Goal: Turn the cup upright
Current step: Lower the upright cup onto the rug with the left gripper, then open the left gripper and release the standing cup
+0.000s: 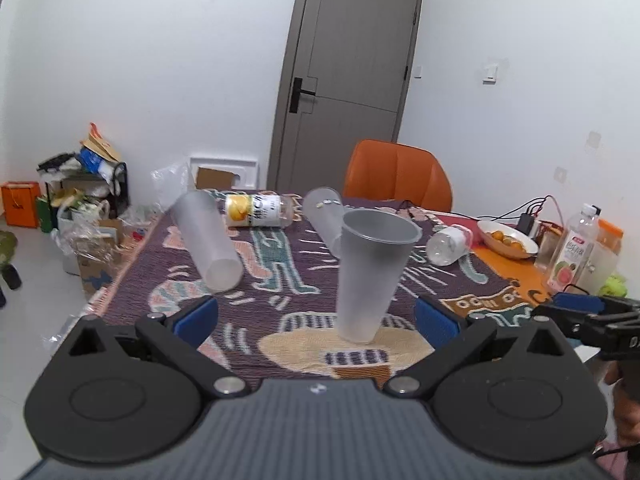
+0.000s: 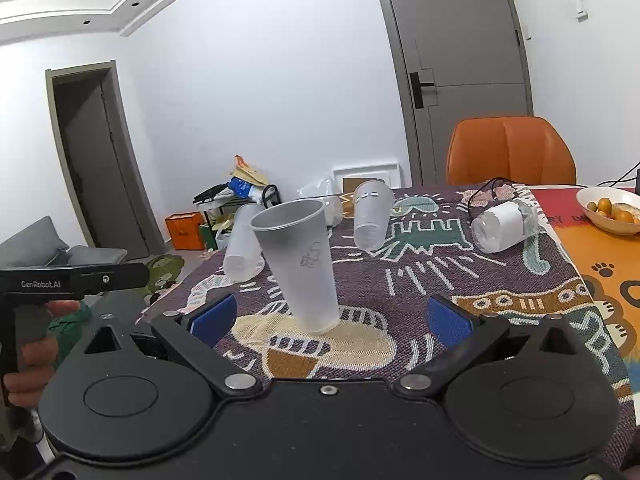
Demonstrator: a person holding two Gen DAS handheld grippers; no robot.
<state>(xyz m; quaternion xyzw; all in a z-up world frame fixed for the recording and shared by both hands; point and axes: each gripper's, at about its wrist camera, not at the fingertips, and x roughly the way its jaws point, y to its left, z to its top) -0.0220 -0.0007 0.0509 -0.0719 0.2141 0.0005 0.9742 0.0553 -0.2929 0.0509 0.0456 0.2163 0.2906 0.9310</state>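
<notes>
A frosted plastic cup stands upright, mouth up, on the patterned cloth just ahead of my left gripper, which is open and empty. The same cup stands ahead of my open, empty right gripper, a little left of its middle. Two more frosted cups lie on their sides: one at the left, one farther back. The right gripper's tip also shows at the right edge of the left wrist view.
A labelled bottle lies at the table's far side. A clear jar lies to the right. A bowl of oranges, a juice bottle and cables sit far right. An orange chair stands behind the table.
</notes>
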